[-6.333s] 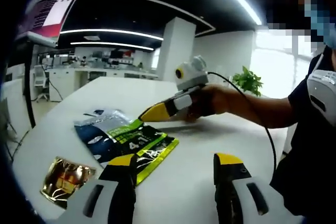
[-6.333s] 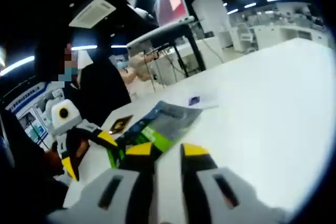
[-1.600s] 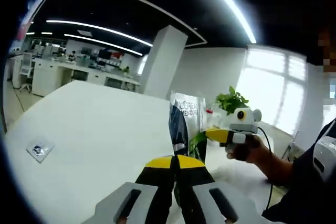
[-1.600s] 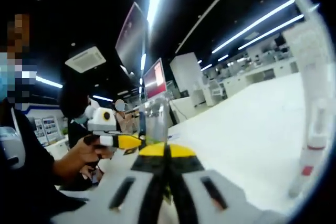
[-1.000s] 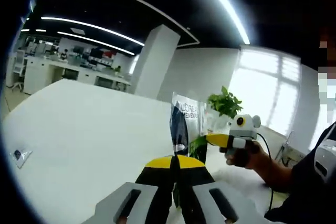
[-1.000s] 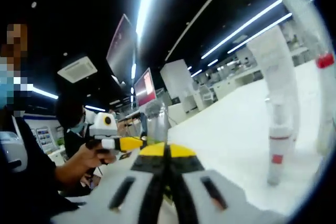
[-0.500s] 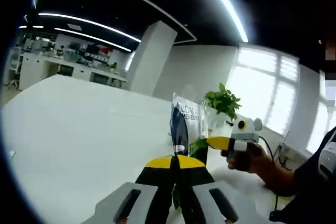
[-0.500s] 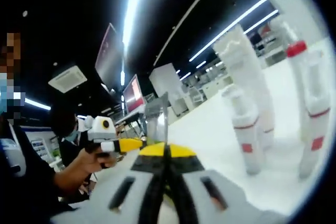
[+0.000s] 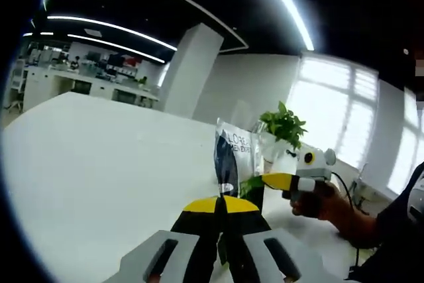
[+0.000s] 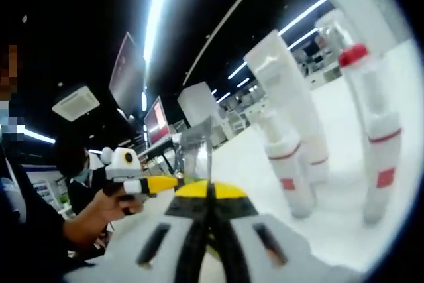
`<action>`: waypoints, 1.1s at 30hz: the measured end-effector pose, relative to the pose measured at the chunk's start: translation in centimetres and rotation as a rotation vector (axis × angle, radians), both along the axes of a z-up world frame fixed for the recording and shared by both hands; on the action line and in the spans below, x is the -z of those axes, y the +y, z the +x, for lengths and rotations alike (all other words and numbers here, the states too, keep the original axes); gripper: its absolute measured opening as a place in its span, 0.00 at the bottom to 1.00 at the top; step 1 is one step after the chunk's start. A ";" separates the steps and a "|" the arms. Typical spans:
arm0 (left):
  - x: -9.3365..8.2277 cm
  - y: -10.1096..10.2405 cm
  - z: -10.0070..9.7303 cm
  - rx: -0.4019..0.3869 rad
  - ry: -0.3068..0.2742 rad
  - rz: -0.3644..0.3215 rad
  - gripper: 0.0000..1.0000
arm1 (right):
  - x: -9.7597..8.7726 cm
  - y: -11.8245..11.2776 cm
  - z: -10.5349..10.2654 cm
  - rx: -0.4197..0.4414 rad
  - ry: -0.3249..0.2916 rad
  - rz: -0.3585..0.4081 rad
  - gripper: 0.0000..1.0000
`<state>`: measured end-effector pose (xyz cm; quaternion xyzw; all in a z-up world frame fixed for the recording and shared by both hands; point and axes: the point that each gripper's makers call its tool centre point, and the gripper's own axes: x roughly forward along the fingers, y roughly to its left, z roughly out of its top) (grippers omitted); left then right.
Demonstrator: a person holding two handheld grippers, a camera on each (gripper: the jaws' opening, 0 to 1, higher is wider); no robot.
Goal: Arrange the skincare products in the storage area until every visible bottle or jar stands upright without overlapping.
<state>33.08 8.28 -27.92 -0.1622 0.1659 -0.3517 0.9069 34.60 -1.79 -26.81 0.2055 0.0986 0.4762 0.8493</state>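
Bright ceiling light strips [image 9: 285, 11] and glaring windows [image 9: 331, 117]; strong fisheye bending at edges, white plastic bottles [image 10: 371, 137] softly blurred.

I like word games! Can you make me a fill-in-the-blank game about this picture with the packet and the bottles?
1. Both hand-held grippers pinch the same ____, which is held upright.
2. The white bottles on the table all stand ____.
3. Behind the right hand-held gripper there is a green ____.
4. The left hand-held gripper has its jaws ____.

Missing words: packet; upright; plant; shut
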 end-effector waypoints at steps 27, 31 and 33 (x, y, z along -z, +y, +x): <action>4.5 -0.7 4.0 -0.012 0.025 0.073 0.00 | 4.1 -0.6 3.5 0.134 -0.144 -0.353 0.00; 5.2 -0.6 4.1 -0.013 0.032 0.083 0.00 | 4.7 -0.5 3.4 0.141 -0.184 -0.425 0.00; 5.1 -0.6 4.1 -0.014 0.020 0.097 0.00 | 5.0 -0.2 3.3 0.144 -0.203 -0.461 0.00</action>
